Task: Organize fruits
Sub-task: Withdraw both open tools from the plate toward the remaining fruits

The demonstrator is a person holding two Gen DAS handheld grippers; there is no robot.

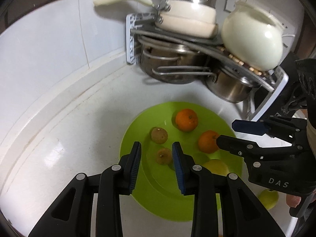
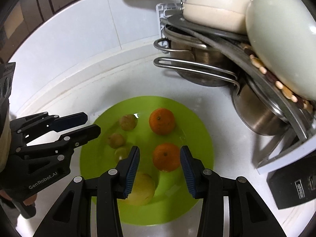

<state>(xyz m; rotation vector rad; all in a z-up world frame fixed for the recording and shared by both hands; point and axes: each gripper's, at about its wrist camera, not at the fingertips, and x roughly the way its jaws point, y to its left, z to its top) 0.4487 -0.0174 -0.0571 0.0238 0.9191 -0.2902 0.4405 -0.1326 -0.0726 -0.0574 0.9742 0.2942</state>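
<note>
Both handheld grippers hover above a lime-green plate (image 2: pixel 203 138) set on a white worktop (image 1: pixel 59 138), each with its jaws spread apart and nothing held between them. Seen from its own wrist camera, the left gripper (image 1: pixel 156 165) frames a small brown fruit (image 1: pixel 164 156) lying near the middle of the plate, with a second brown fruit (image 1: pixel 159 135) just beyond it. Across the plate, the right gripper (image 2: pixel 160 166) straddles an orange (image 2: pixel 166 157) without visibly touching it; its blue-padded fingers (image 2: pixel 132 169) stand clear on either side. A second orange (image 2: pixel 162 120) rests farther in, toward the plate's back rim. One yellow-green fruit (image 2: pixel 141 189) sits at the plate's near edge, partly hidden behind the right gripper's left finger. A small pale piece (image 2: pixel 121 152) beside the brown fruits is too blurred to identify. Off the plate, a green apple (image 1: pixel 269 198) lies on the worktop near the front edge, below the right gripper as the left camera sees it. At the worktop's back right corner a dish rack (image 1: pixel 132 39) carries steel pots (image 2: pixel 256 116), a cream pan (image 1: pixel 187 17) and a cream-coloured jug (image 1: pixel 254 41). A dark box (image 2: pixel 294 183) stands on the worktop to the right of the plate.
</note>
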